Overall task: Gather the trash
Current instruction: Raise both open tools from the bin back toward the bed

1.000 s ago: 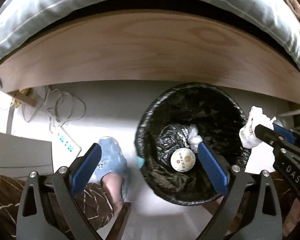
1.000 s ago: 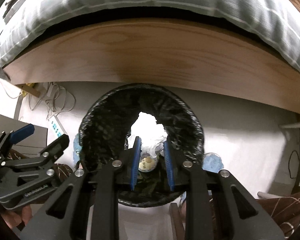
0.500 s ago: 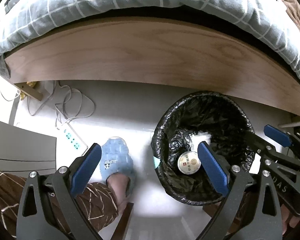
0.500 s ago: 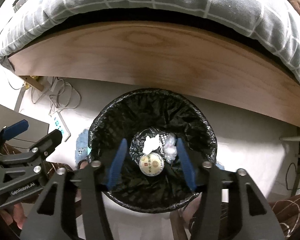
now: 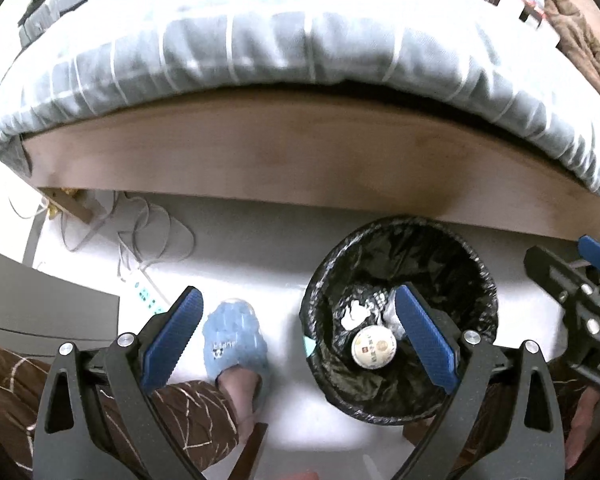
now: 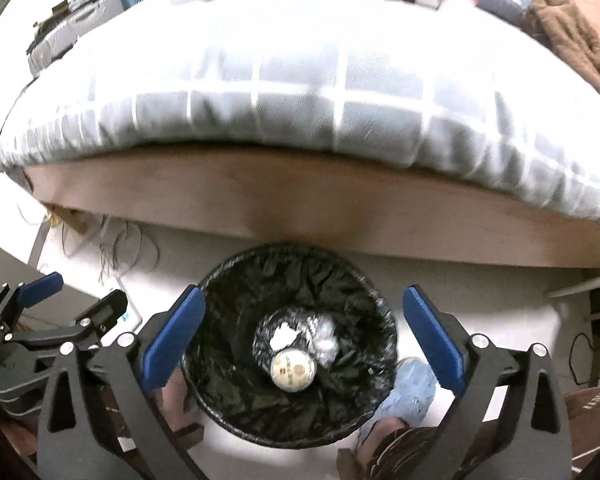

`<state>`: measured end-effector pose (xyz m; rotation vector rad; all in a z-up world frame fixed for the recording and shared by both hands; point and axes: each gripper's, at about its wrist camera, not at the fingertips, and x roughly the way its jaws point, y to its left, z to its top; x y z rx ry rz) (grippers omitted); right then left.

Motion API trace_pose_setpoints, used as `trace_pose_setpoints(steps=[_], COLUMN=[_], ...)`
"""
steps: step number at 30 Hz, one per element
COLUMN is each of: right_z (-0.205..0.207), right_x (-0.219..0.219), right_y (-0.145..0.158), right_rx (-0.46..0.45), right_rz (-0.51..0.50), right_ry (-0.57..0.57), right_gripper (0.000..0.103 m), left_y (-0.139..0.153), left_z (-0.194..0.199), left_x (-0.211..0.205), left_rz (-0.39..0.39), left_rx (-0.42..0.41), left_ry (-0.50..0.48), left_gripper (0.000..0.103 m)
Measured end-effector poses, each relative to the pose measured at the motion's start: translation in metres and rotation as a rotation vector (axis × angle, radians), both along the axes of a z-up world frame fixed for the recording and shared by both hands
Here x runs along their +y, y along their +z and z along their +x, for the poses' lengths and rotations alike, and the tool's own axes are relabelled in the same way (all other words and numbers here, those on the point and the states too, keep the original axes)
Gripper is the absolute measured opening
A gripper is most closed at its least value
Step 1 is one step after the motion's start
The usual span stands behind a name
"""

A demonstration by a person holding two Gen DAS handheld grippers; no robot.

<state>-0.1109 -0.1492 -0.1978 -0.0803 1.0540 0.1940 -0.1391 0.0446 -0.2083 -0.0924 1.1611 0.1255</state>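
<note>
A round bin lined with a crinkled black plastic bag [image 6: 290, 364] stands on the pale floor just in front of the brown wooden bed frame [image 6: 300, 204]. At its bottom lie crumpled white paper [image 6: 283, 336] and a round cream lid [image 6: 293, 369]. The right gripper [image 6: 304, 344], jaws opening wide and holding nothing, hangs above the rim. The left gripper [image 5: 298, 340] gapes empty beside the bin, over a pale blue slipper [image 5: 236, 338].

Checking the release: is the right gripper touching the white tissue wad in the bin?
Apart. The right wrist view shows the right gripper jaws opening, empty, above the bin; the white tissue wad lies at the bottom.
</note>
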Motion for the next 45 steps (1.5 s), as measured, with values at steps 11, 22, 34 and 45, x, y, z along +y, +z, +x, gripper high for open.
trace_pose_setpoints(steps=[11, 22, 34, 45], right_z=[-0.003, 0.0, 0.019, 0.058], right_x=[-0.014, -0.023, -0.024, -0.036], right_y=[0.056, 0.113, 0.136, 0.143], right_rx=[-0.188, -0.323, -0.402, -0.429], right_rz=[-0.036, -0.003, 0.008, 0.02], right_ry=[-0.039, -0.074, -0.083, -0.111], right_gripper=[0.095, 0.095, 0.095, 0.095], left_y=[0.049, 0.103, 0.138, 0.146], left_z=[0.003, 0.006, 0.04, 0.08], left_x=[-0.009, -0.004, -0.013, -0.004], left_rz=[0.0, -0.005, -0.013, 0.006], left_rx=[-0.127, -0.253, -0.335, -0.374], left_ry=[-0.028, -0.028, -0.056, -0.035], left_gripper=[0.097, 0.097, 0.097, 0.097])
